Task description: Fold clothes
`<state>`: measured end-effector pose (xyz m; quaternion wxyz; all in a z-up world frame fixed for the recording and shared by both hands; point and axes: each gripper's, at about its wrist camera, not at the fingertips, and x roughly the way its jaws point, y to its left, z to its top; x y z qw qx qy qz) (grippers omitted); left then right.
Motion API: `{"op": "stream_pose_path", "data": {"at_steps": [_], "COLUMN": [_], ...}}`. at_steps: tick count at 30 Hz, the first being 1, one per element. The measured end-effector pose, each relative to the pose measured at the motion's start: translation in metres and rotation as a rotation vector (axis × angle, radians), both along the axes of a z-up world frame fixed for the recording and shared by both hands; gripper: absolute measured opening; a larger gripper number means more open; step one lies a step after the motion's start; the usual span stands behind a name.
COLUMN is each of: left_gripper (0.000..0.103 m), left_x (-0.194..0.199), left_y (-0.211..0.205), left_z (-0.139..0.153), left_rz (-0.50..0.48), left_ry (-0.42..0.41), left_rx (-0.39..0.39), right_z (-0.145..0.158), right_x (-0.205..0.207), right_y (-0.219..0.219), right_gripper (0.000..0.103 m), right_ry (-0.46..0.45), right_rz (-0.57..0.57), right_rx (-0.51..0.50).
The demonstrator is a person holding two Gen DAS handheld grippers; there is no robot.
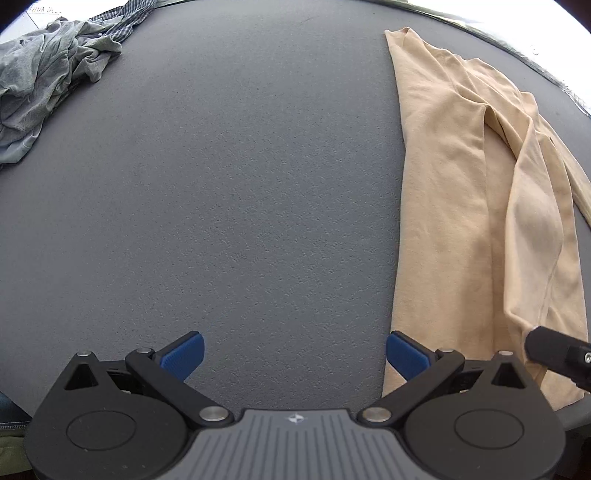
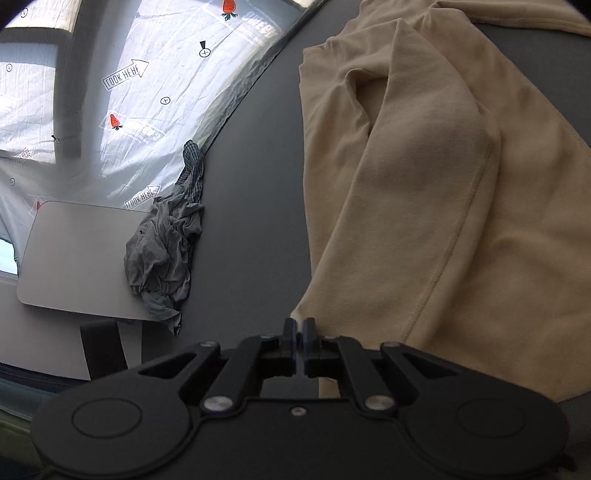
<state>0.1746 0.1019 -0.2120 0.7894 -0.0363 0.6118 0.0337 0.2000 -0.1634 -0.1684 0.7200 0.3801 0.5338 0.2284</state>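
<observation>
Hovering: left gripper [image 1: 294,355] hangs over bare grey bench [image 1: 229,192], blue pads wide apart, nothing between them.
Left jaws: spread, empty; the right-hand pad sits just at the near edge of the beige garment [image 1: 461,192].
Right gripper [image 2: 299,338]: low at the near corner of the beige garment [image 2: 443,206], its tip at the cloth's hem.
Right jaws: pressed together, with the beige corner rising right at their tips; whether cloth is pinched between the pads, I cannot tell.
Beige garment: lying long on the right side of the bench, partly folded over itself, with a raised ridge running along it and a stitched hem showing.
Seen from the left wrist: a black part [image 1: 557,350] reaches in over the beige cloth's near end.
Grey clothes [image 1: 40,81]: a crumpled heap at the far left of the bench, well apart from the beige piece.
Checked cloth [image 1: 125,22]: tangled with the heap, trailing toward the bench edge.
Off the bench: a white sheet [image 2: 155,85] printed with arrows and red figures, and a pale flat board [image 2: 77,258] beside the heap.
</observation>
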Motion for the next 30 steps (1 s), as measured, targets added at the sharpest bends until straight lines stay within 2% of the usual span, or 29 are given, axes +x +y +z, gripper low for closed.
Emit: {"op": "stream_pose_path", "data": {"at_steps": [4, 10, 13, 15, 17, 22, 30], "left_gripper": [0.103, 0.103, 0.103, 0.103, 0.103, 0.103, 0.103], "left_x": [-0.007, -0.013, -0.012, -0.010, -0.004, 0.016, 0.063], "left_y": [0.010, 0.016, 0.018, 0.020, 0.019, 0.015, -0.023], "left_z": [-0.006, -0.012, -0.015, -0.015, -0.012, -0.001, 0.021], "left_rz": [0.030, 0.028, 0.025, 0.026, 0.026, 0.016, -0.069], "left_ry": [0.023, 0.048, 0.058, 0.059, 0.047, 0.002, -0.087], "left_rx": [0.000, 0.011, 0.016, 0.016, 0.014, -0.006, -0.026], "right_z": [-0.020, -0.031, -0.047, -0.052, -0.051, -0.027, 0.000], "right_x": [-0.006, -0.010, -0.006, -0.004, -0.003, 0.011, 0.045], "right_y": [0.021, 0.044, 0.047, 0.044, 0.039, 0.021, -0.032], "right_gripper": [0.003, 0.003, 0.004, 0.004, 0.011, 0.028, 0.029], "right_ry": [0.079, 0.114, 0.171, 0.201, 0.211, 0.127, 0.015], "right_rz": [0.091, 0.169, 0.155, 0.132, 0.116, 0.062, -0.142], "right_rx": [-0.007, -0.045, -0.074, -0.056, -0.041, -0.061, -0.112]}}
